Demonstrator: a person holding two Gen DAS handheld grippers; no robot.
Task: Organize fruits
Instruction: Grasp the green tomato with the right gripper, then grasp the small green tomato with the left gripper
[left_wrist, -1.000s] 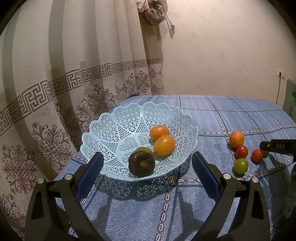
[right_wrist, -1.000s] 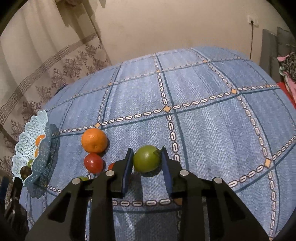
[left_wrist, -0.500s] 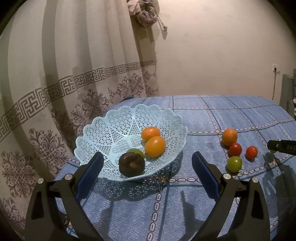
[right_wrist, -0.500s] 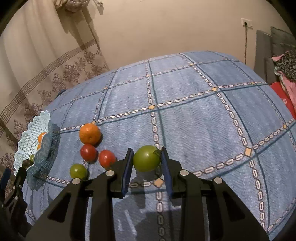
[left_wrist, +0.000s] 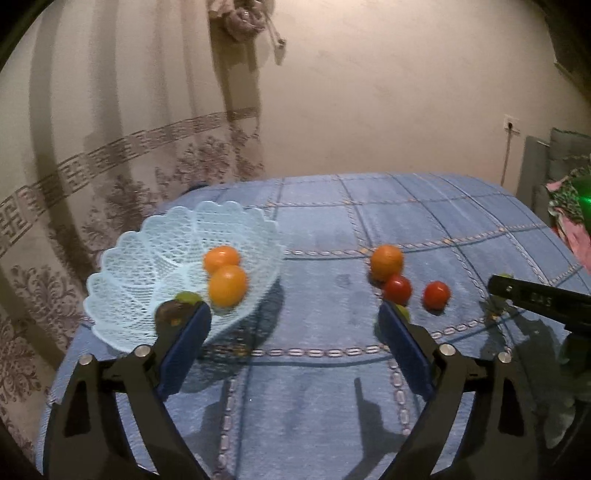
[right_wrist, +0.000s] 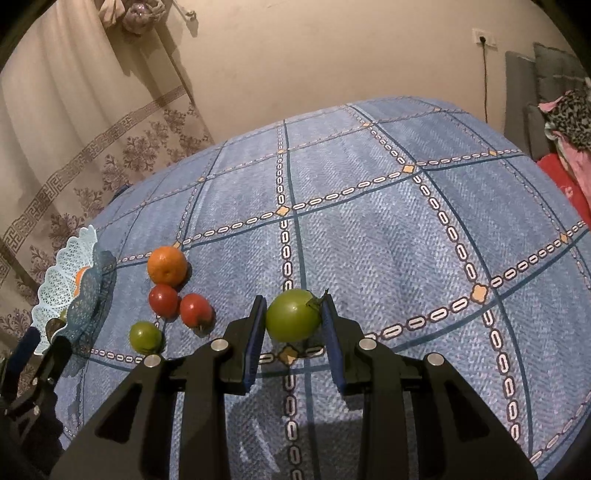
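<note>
Beige wall, patterned curtain at left, and a desk (right_wrist: 369, 229) under a blue checked cloth. Right claw (right_wrist: 293, 319) holds a green tomato (right_wrist: 293, 320), pads pressed to its left and right flanks, stem end turned toward the right pad; it appears lifted just clear of the cloth, shadow beneath. Left claw (left_wrist: 293, 326) stands wide and empty, hovering near the desk edge between the basket (left_wrist: 122, 280) and the loose fruit. Handling, judged: the tomato is light, smooth-skinned and a bit slippery, firm if unripe but bruisable; a moderate squeeze across the widest part, as now, should do, keeping off the stem. The basket is thin lattice plastic, light, likely to slide or tip if fruit is dropped on its rim. Count on the cloth, right wrist view: one orange (right_wrist: 167, 266), two red tomatoes (right_wrist: 163, 300) (right_wrist: 195, 309) touching each other, one small green tomato (right_wrist: 144, 336) just near of them; four loose, plus one in the claw. Count in the basket, left wrist view: two oranges (left_wrist: 221, 258) (left_wrist: 227, 285) touching, one dark round fruit (left_wrist: 171, 312) partly hidden by the claw's left finger, one greenish fruit (left_wrist: 186, 296) barely showing behind it; four, the last uncertain. The basket sits at the desk's left edge, well apart from the held tomato.
</note>
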